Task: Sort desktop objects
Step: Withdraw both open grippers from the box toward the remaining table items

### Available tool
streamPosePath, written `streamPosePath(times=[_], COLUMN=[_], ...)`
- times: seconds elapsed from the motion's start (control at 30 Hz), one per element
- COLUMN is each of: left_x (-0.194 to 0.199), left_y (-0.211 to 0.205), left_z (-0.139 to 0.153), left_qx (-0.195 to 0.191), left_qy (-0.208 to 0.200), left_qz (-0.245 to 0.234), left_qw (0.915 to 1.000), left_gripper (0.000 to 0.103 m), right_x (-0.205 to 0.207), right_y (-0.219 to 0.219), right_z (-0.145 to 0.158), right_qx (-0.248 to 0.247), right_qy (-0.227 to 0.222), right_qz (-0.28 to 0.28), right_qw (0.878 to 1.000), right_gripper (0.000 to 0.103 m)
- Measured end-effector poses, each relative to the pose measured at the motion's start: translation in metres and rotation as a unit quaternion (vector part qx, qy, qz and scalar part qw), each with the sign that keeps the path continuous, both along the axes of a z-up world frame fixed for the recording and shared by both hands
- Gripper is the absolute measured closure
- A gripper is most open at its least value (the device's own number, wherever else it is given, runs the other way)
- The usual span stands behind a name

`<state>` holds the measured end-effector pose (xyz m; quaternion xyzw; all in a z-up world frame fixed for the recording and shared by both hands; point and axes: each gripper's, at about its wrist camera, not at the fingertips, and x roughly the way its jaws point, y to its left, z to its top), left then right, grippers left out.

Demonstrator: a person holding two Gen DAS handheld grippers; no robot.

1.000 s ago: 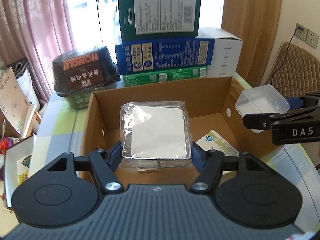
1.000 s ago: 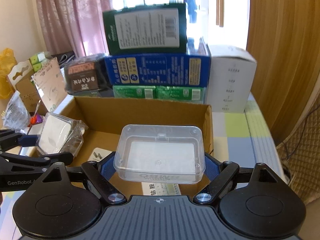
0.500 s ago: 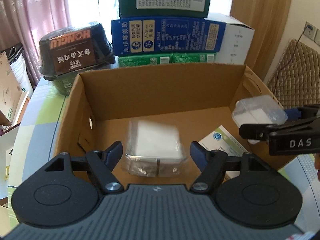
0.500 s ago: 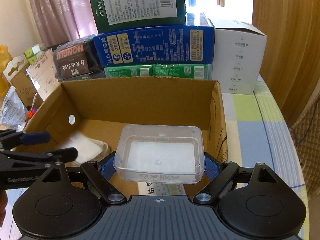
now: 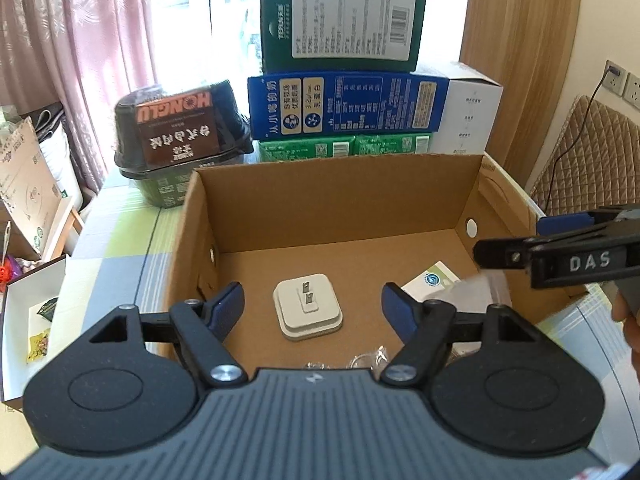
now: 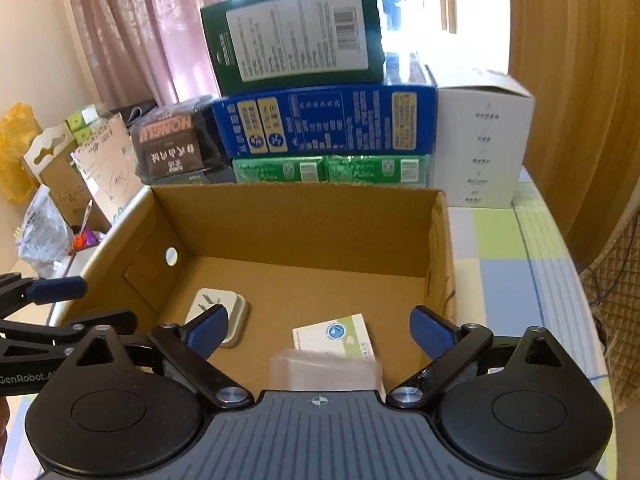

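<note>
Your left gripper (image 5: 312, 306) and right gripper (image 6: 320, 330) hang released, jaws just widened; ahead, the charger (image 5: 308, 311) lies prongs-up in the box (image 5: 340, 196).

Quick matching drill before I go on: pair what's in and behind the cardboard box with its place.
Things:
1. white plug adapter
2. clear plastic case
3. blue carton
4. dark green box

Places:
a. top of the stack
b. box floor, left part
c. on the green packs
d. box floor, near edge, over the leaflet

Pairs: 1-b, 2-d, 3-c, 4-a
</note>
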<state>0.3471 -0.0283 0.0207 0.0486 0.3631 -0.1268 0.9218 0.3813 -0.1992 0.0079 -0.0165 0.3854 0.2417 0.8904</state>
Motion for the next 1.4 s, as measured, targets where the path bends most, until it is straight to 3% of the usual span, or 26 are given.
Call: streamPosePath(times=[0.3, 0.6, 1.0, 1.23, 1.4], left_x=[-0.056, -0.131, -0.215, -0.236, -0.238], left_y=[0.008, 0.022, 0.015, 0.000, -0.015], left_z=[0.030, 0.039, 0.011, -0.011, -0.027], left_qx=[-0.004, -0.003, -0.019, -0.031, -0.031], left_qy=[-0.021, -0.020, 0.014, 0.032, 0.045], left_qz=[0.005, 0.008, -0.015, -0.026, -0.037], left_qw=[0.9998, 0.9998, 0.9996, 0.9987, 0.9978], left_gripper=[0.019, 0.014, 0.009, 0.009, 0.009], right_x=[-0.059, -0.131, -0.206, -0.223, -0.231], right_y=[-0.024, -0.051, -0.093, -0.115, -0.120], right_z=[0.039, 0.045, 0.012, -0.023, -0.043], right_qx=[0.007, 0.006, -0.031, -0.038, -0.053], right_qy=[-0.027, -0.023, -0.014, -0.002, -0.004], right_qz=[0.005, 0.022, 0.042, 0.028, 0.051], right_qw=[1.000, 0.999, 0.999, 0.999, 0.997], right_gripper=[0.002, 0.002, 0.002, 0.002, 0.002])
